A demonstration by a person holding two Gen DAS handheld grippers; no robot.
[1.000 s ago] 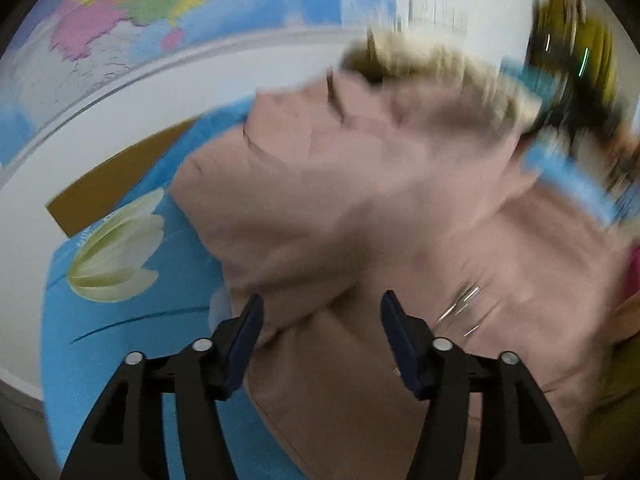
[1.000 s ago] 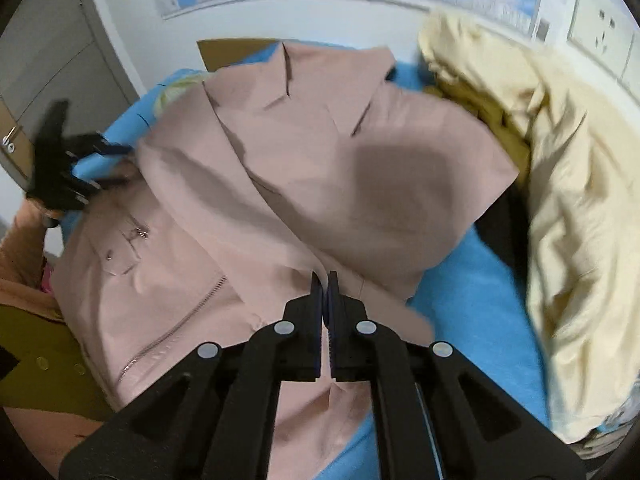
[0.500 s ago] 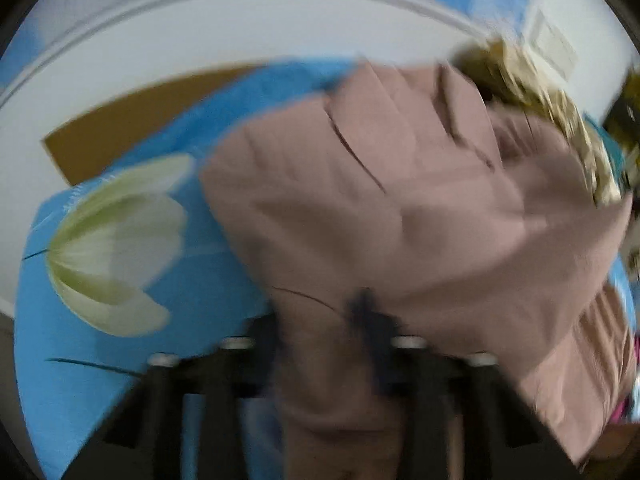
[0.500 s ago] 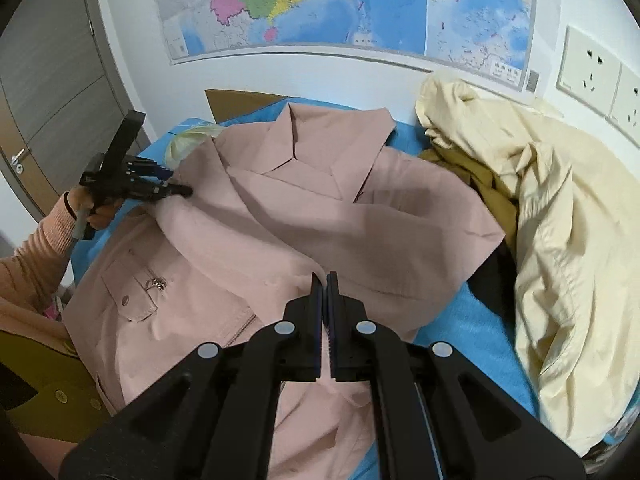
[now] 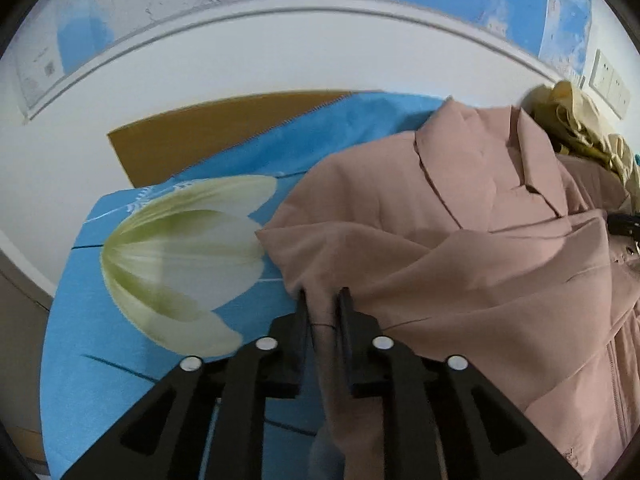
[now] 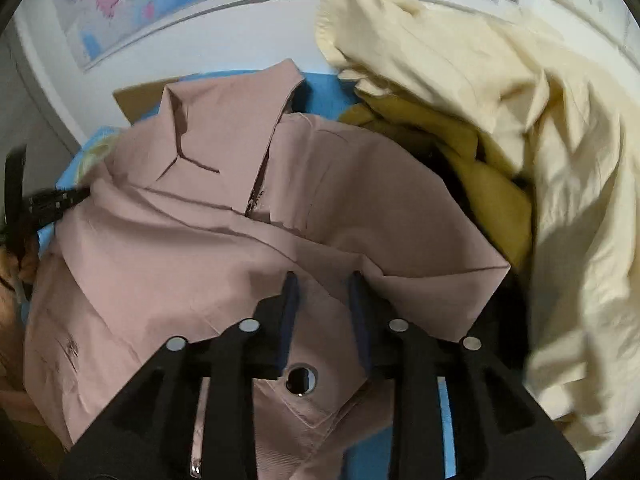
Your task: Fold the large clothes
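Observation:
A dusty pink jacket (image 5: pixel 460 240) lies collar-up on a blue bedsheet (image 5: pixel 120 380), its sleeve folded across the front. My left gripper (image 5: pixel 324 294) has a fold of the jacket's left edge filling the narrow gap between its jaws, which are opening. It also shows as a black tool (image 6: pixel 44 200) at the jacket's left side in the right wrist view. My right gripper (image 6: pixel 323 277) hovers over the jacket (image 6: pixel 200 240) near its folded right shoulder. Its jaws are opening and stand apart, with fabric below them but nothing pinched.
A heap of cream cloth (image 6: pixel 520 100) and a mustard garment (image 6: pixel 480 168) crowd the jacket's right side. The sheet bears a large white tulip print (image 5: pixel 180 260) to the left. A brown board (image 5: pixel 200 136) and a wall map stand behind. An orange sleeve (image 6: pixel 10 272) is at far left.
My left gripper swung left and closed on the jacket's left edge. My right gripper let go of the fabric it pinched, opened, and moved in over the jacket.

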